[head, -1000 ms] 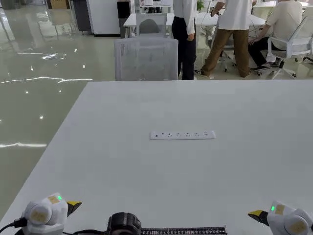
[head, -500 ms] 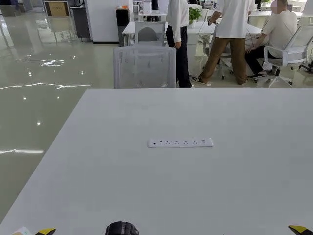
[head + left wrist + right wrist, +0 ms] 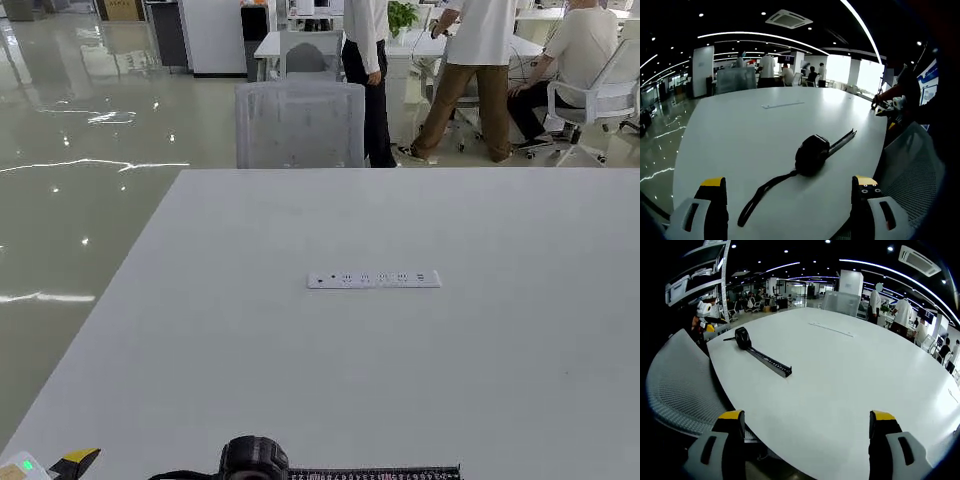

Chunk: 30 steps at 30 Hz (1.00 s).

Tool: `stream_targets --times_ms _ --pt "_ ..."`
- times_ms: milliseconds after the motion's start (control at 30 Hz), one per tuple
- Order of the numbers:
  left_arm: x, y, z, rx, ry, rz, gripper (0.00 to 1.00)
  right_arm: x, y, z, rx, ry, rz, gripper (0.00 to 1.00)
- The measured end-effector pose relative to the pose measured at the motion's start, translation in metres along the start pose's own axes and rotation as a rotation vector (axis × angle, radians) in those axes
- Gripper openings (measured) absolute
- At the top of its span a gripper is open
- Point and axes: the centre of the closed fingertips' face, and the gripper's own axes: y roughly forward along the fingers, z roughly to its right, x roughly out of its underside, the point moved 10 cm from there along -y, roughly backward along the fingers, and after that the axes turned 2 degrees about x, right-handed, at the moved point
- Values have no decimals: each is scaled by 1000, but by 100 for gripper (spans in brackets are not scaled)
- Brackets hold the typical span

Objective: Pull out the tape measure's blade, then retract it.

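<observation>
A black tape measure [image 3: 253, 460] lies at the table's near edge, its blade [image 3: 380, 472] pulled out to the right and flat on the white table. A yellow fingertip [image 3: 78, 461] of my left gripper pokes in at the bottom left. My left gripper [image 3: 790, 182] is open and held back from the tape measure [image 3: 811, 154], whose black strap [image 3: 762, 195] trails towards it. My right gripper [image 3: 807, 415] is open too, well off the blade's [image 3: 771, 362] end, with the case [image 3: 743, 337] beyond. Neither holds anything.
A white power strip [image 3: 373, 279] lies mid-table. A grey mesh chair [image 3: 300, 124] stands at the far edge, with several people and desks behind it. A mesh chair back [image 3: 680, 385] sits close by the near edge.
Both grippers have drawn back towards me and away from the table. The tape measure and its extended blade lie as before. The head camera dipped and came back.
</observation>
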Motion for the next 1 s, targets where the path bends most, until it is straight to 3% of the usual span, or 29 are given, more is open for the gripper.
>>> stream_targets --times_ms 133,600,767,1000 --pt "10 -1 -2 8 -23 3 100 0 -1 -1 -8 -1 3 100" --pt "11 -1 -12 0 -24 24 100 3 -7 -3 -17 -23 -5 100" --pt "12 1 -8 10 -36 22 100 7 -6 -4 -20 -24 -12 100" --pt "3 -1 -3 -1 -30 31 100 4 -4 -8 -22 -36 -4 100"
